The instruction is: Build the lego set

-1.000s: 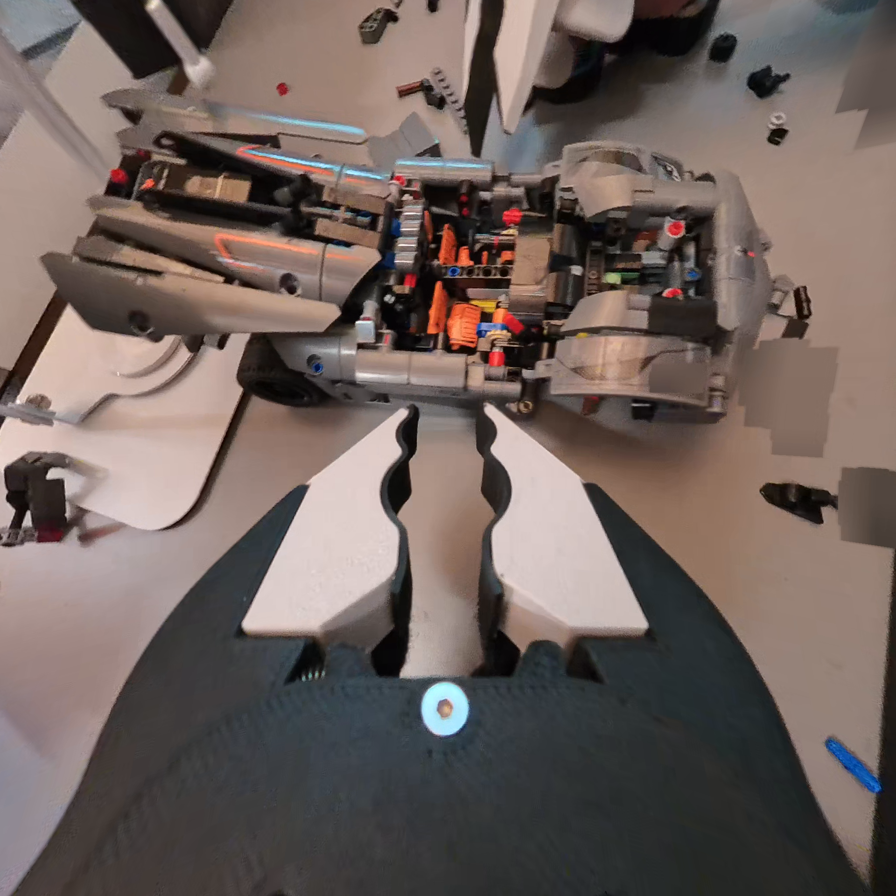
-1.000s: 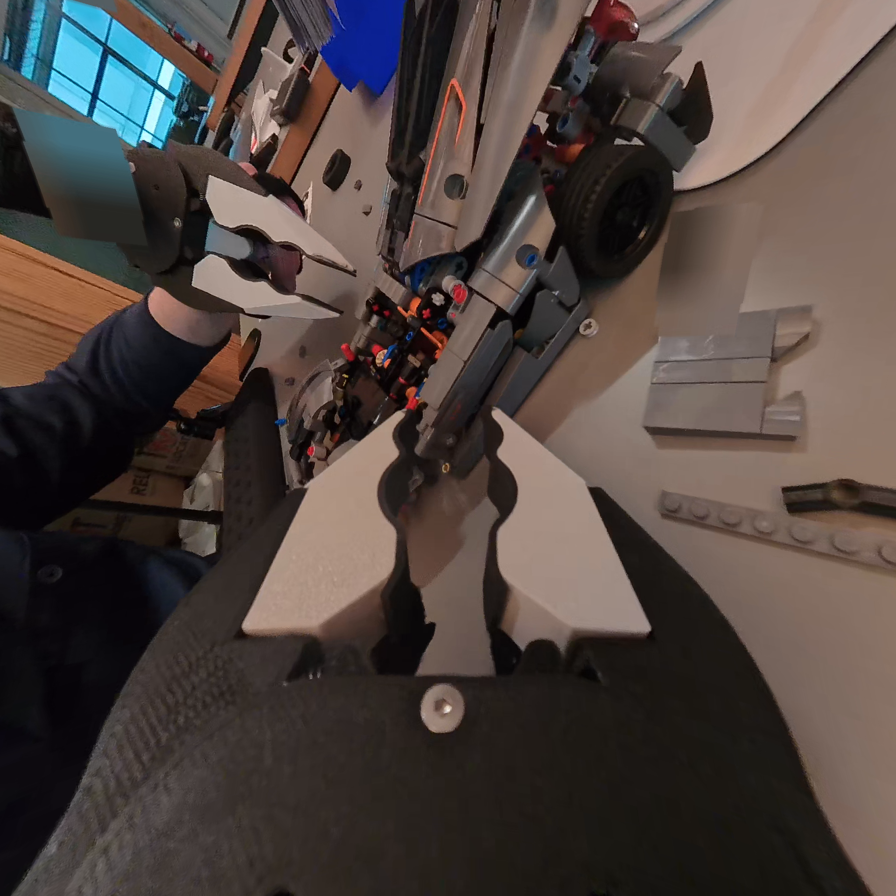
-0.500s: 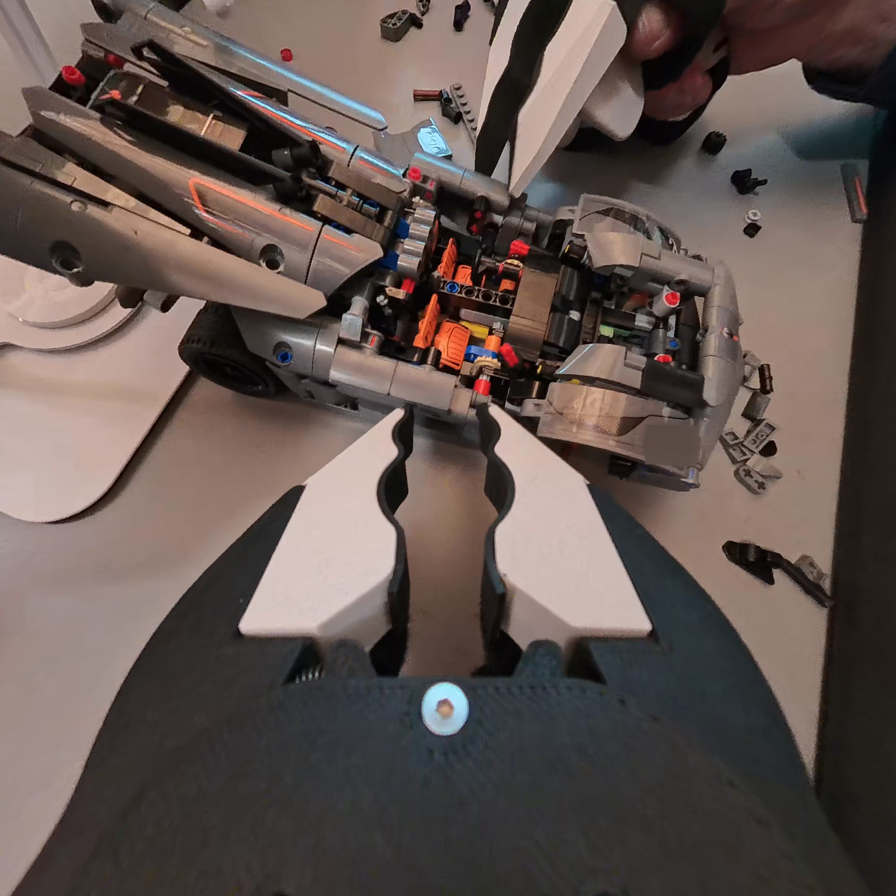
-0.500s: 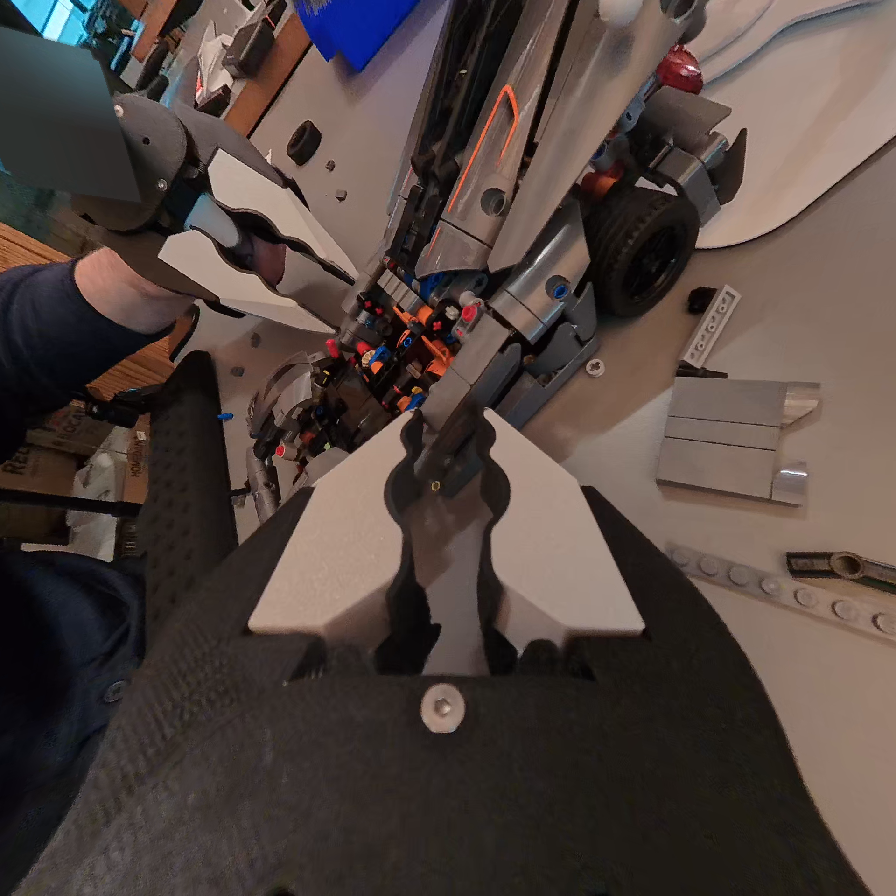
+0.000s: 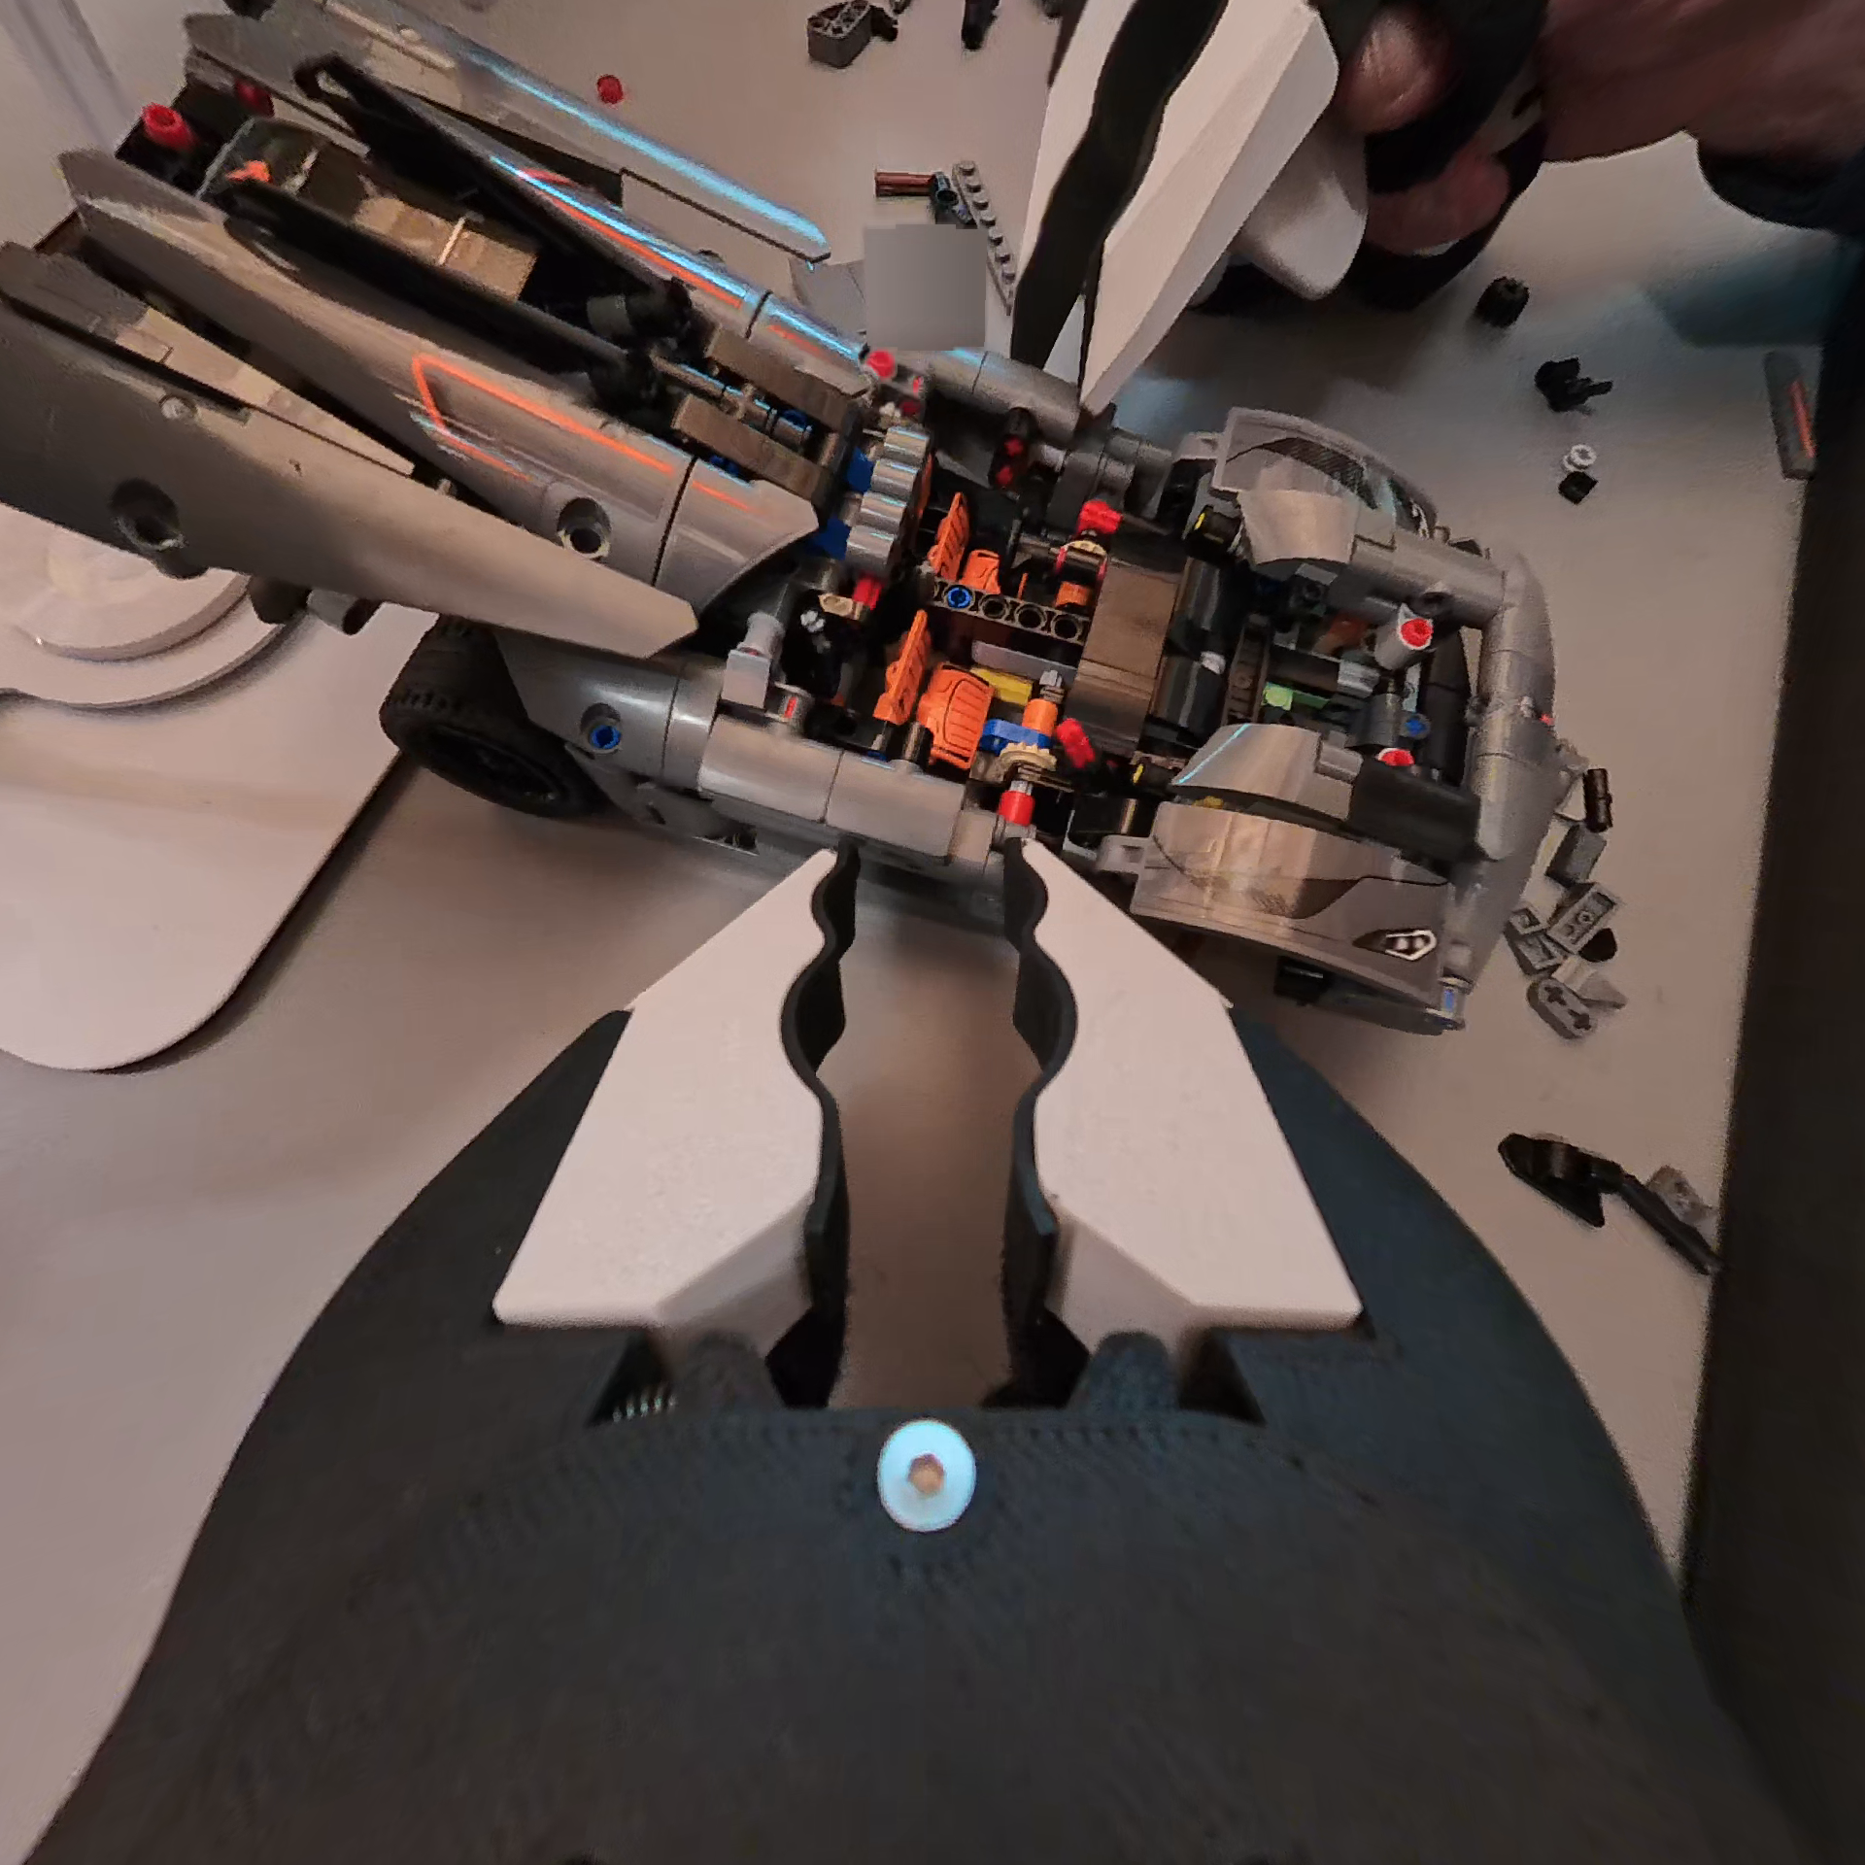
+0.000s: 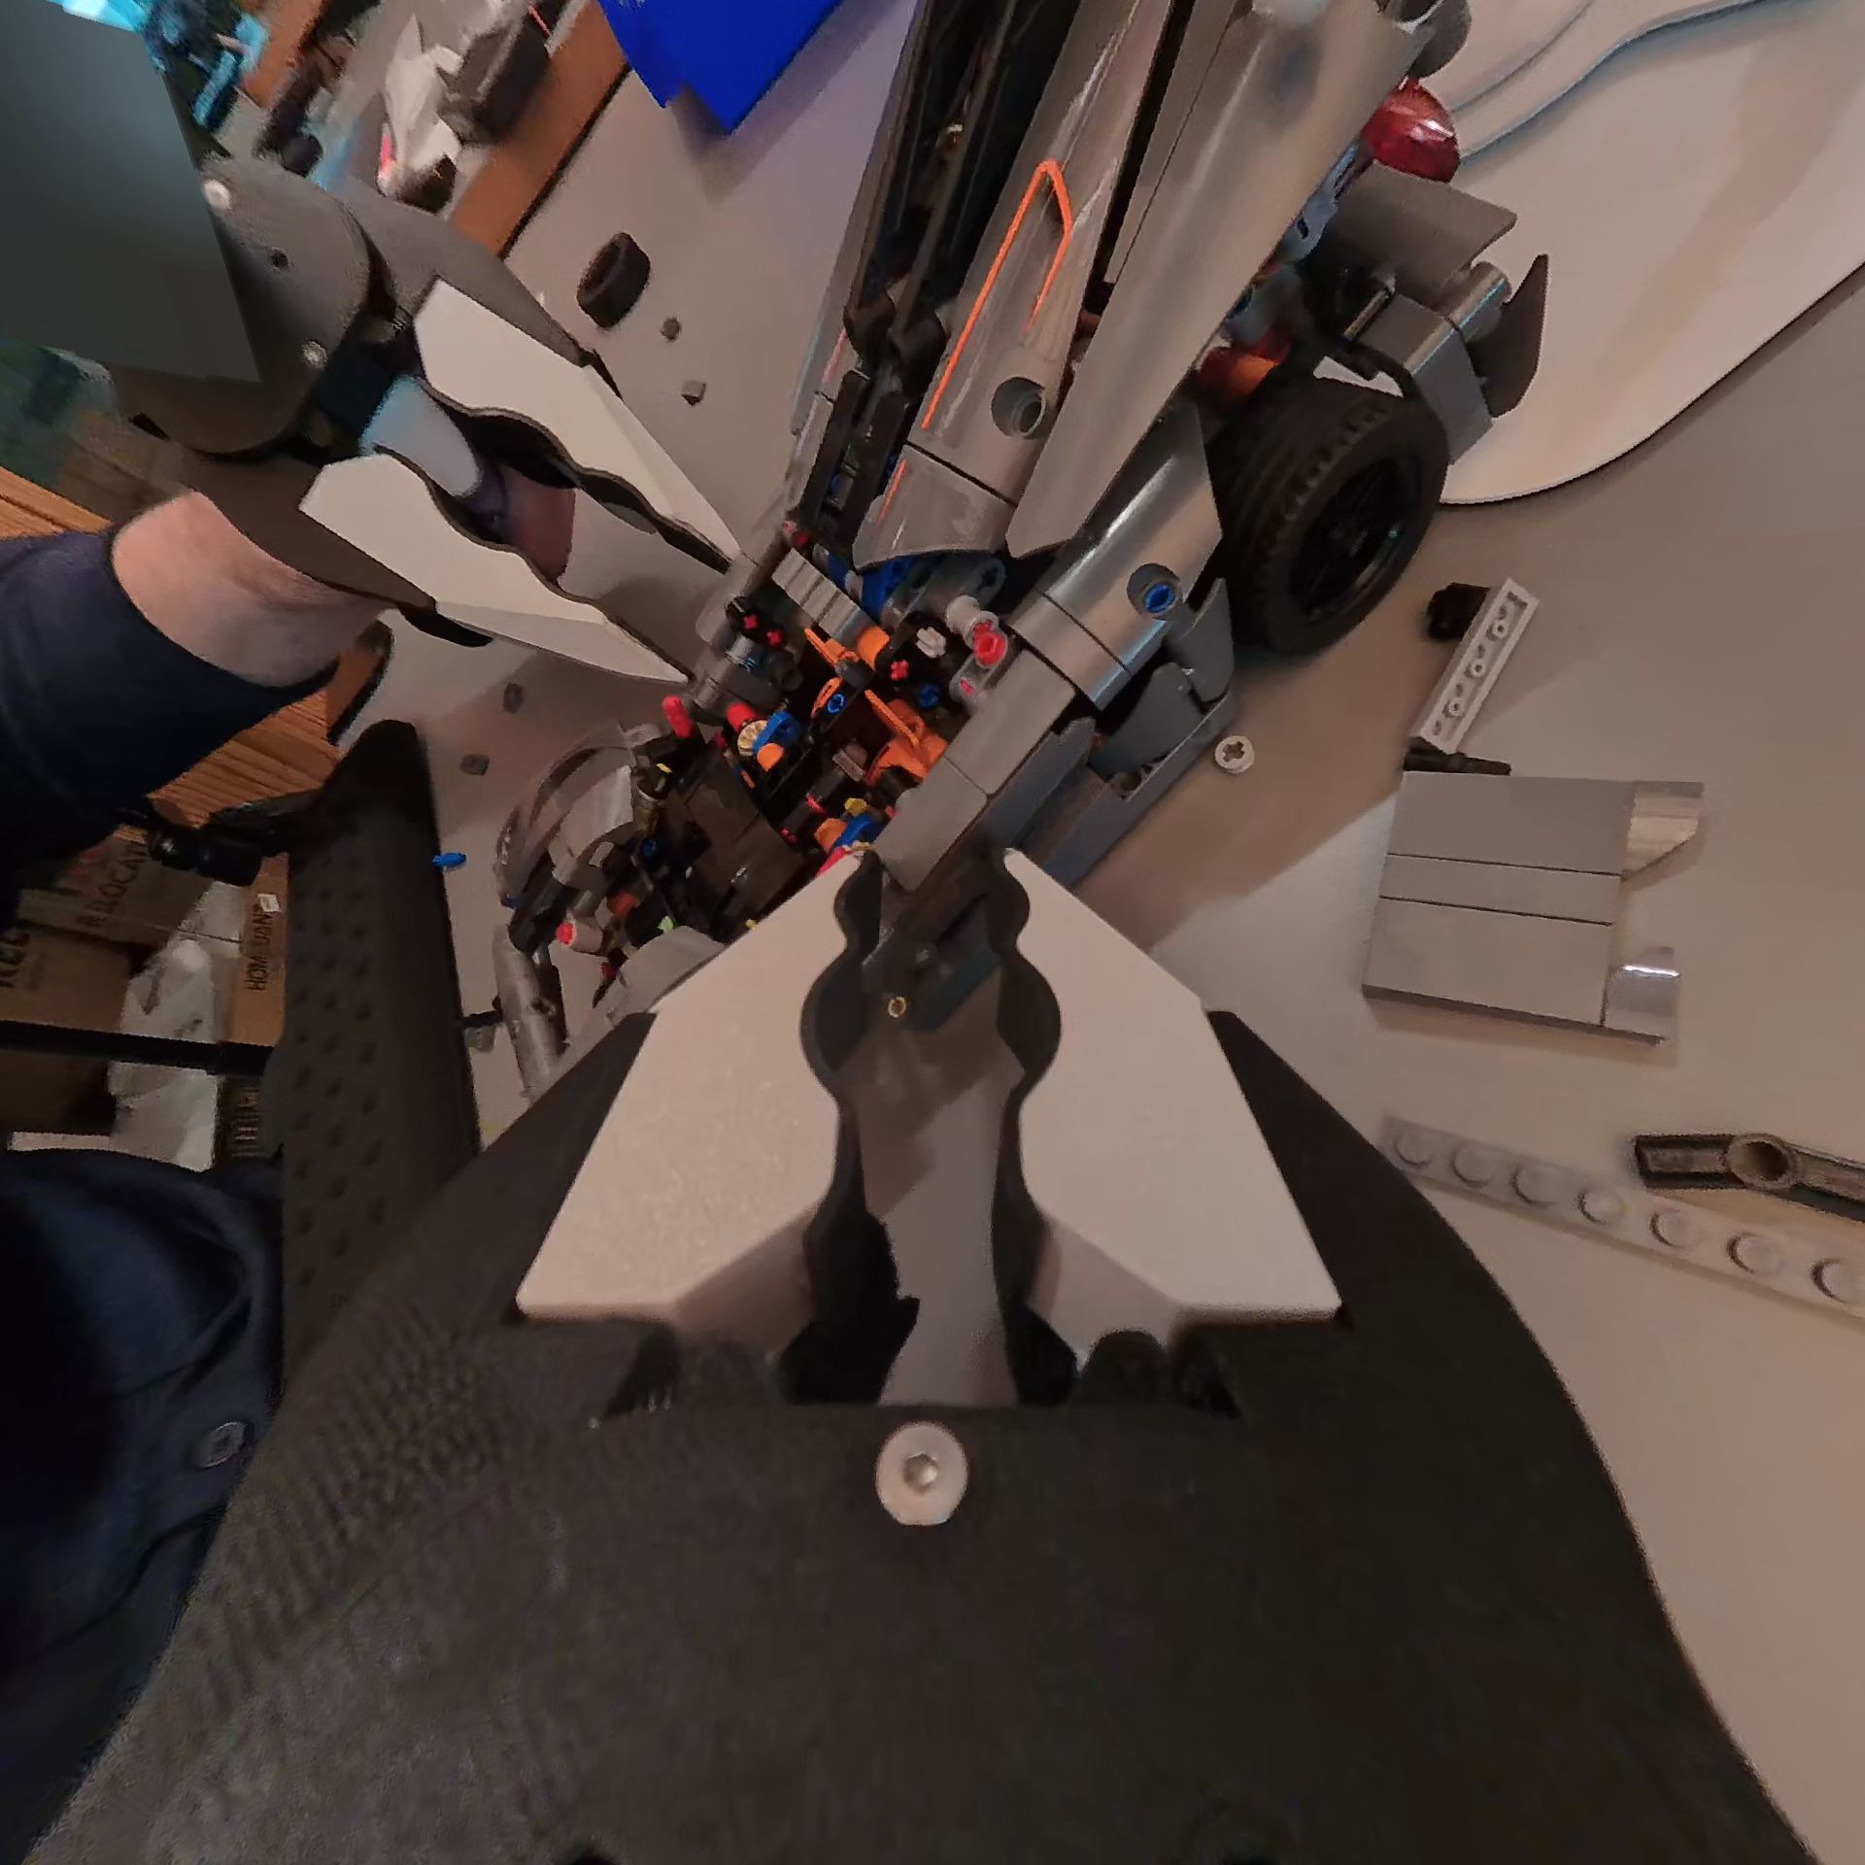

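Note:
A grey lego car with orange and black inner parts lies on the pale table, its doors raised. My left gripper is open and empty, with its fingertips right at the car's near grey side sill. My right gripper is shut on the dark grey sill of the car's other side. It also shows in the left wrist view, coming down from the top. The left gripper shows in the right wrist view, held in a hand, tips at the car.
A white board lies under the car's rear. Loose pieces lie around: a grey panel assembly, a long grey plate, a black piece and small grey bits. A dark edge bounds the table on the right. One gripper's finger ends stand about 11 centimetres off the other's. To the long grey plate: right tips about 11 centimetres, left tips about 25 centimetres.
The left gripper has moved in, and the car now lies slanted and larger in its view. The right gripper has kept its hold on the sill.

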Tool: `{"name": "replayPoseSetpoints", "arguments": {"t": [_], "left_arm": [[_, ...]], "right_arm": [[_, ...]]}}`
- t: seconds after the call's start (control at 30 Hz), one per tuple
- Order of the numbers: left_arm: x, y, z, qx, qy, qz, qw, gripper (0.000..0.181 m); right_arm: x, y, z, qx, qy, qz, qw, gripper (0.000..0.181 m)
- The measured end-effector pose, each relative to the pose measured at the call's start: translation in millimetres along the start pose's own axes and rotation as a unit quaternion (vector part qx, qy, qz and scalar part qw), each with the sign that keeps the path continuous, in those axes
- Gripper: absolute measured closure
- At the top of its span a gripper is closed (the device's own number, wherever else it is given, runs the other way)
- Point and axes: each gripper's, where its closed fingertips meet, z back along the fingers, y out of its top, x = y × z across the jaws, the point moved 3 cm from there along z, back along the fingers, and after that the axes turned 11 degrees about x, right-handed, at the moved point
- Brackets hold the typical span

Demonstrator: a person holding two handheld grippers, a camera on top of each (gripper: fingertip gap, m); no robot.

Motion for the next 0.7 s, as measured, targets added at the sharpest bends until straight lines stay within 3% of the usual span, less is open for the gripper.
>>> {"name": "replayPoseSetpoints", "arguments": {"t": [0.7], "left_arm": [[1.3,0.0,2.4,0.010,-0.009,-0.025,1.000,0.159]], "right_arm": [[0.4,-1.6,1.0,-0.009,-0.011,0.020,1.000,0.162]]}}
